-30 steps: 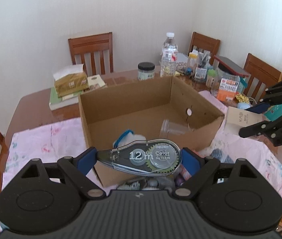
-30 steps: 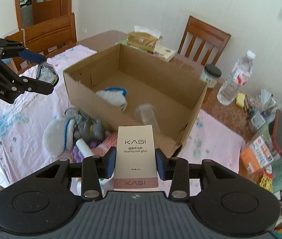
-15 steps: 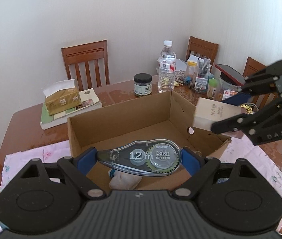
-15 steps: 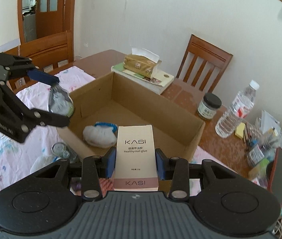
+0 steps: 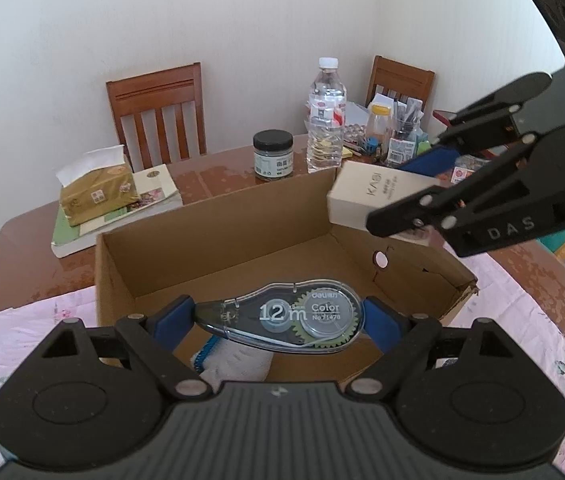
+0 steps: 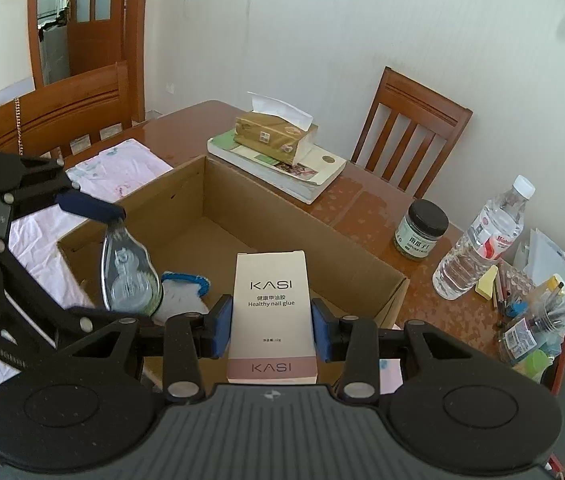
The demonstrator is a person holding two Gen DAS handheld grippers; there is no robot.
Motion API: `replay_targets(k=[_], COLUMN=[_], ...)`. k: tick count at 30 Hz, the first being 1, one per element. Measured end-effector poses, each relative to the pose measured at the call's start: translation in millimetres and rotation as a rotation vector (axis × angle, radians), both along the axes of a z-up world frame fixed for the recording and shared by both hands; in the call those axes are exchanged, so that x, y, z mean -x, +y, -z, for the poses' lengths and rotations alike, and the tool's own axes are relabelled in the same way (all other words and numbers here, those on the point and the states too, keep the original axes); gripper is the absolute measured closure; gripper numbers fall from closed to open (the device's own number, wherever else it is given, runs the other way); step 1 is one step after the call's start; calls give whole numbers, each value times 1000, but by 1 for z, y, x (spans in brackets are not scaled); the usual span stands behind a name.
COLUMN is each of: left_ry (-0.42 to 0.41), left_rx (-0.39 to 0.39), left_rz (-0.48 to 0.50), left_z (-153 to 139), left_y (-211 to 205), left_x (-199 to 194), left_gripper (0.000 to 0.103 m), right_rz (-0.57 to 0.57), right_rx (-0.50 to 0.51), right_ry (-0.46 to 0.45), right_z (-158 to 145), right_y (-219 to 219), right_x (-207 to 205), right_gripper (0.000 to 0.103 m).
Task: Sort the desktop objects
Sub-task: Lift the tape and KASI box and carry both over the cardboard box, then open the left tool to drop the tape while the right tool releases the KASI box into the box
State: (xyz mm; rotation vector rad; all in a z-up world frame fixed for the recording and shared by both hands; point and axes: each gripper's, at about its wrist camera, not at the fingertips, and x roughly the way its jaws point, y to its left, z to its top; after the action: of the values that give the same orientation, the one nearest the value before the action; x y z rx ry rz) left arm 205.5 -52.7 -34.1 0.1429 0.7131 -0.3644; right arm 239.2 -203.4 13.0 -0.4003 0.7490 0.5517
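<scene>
The left tool [image 5: 278, 322] holds a clear correction tape dispenser [image 5: 282, 322] by its two ends, its blue pads pressed on it, and it hangs over the near part of the open cardboard box [image 5: 210, 236]. The right tool [image 6: 272, 322] grips a cream box of nail glue [image 6: 270, 316] by its long sides and holds it above the near right edge of the same cardboard box. Seen from the left tool, the nail glue box [image 5: 374, 196] is at about 2 o'clock from the dispenser, over the right wall. Inside the cardboard box, at 6 o'clock under the dispenser, lies a white cloth thing with a blue edge [image 5: 234, 354]. On the wooden counter [image 6: 362, 200] behind, at 12 o'clock, stand a dark-lidded jar [image 5: 273, 155] and a water bottle [image 5: 325, 116], and at 10 o'clock a tissue pack [image 5: 96, 186] lies on books.
</scene>
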Motion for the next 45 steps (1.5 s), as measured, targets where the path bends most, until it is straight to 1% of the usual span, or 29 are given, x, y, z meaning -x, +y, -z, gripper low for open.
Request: replay_targets(k=[4, 9, 18, 30, 31, 32, 34, 36, 37, 41, 45], left_ry=[28, 37, 8, 1, 1, 1, 2, 5, 5, 6, 9], left_rx=[2, -2, -49, -61, -65, -68, -69, -67, -67, -76, -82], left_rz=[8, -5, -26, -78, -81, -83, -86, -87, -86, -76, -66], left_z=[4, 3, -7, -13, -13, -13, -13, -13, -13, -12, -12], left_y=[-2, 2, 12, 30, 31, 32, 33, 35, 35, 36, 36], left_x=[-6, -8, 4, 19, 20, 22, 23, 25, 26, 31, 37], left_gripper=[12, 12, 10, 9, 9, 9, 9, 9, 9, 8, 7], right_rz=[-2, -5, -29, -69, -69, -62, -57, -63, -61, -54, -53], right_rx=[3, 3, 2, -11, -18, -26, -30, -24, -21, -36, -53], right_ry=[8, 21, 72, 138, 142, 153, 158, 153, 152, 143, 135], right_z=[2, 6, 24, 48, 49, 50, 51, 51, 50, 47, 43], right_y=[0, 1, 13, 45, 46, 47, 48, 49, 48, 41, 32], right_x=[-11, -23, -46, -69, -71, -72, -72, -70, -69, -63, -54], right_gripper=[57, 57, 57, 57, 56, 50, 42, 41, 39, 22, 13])
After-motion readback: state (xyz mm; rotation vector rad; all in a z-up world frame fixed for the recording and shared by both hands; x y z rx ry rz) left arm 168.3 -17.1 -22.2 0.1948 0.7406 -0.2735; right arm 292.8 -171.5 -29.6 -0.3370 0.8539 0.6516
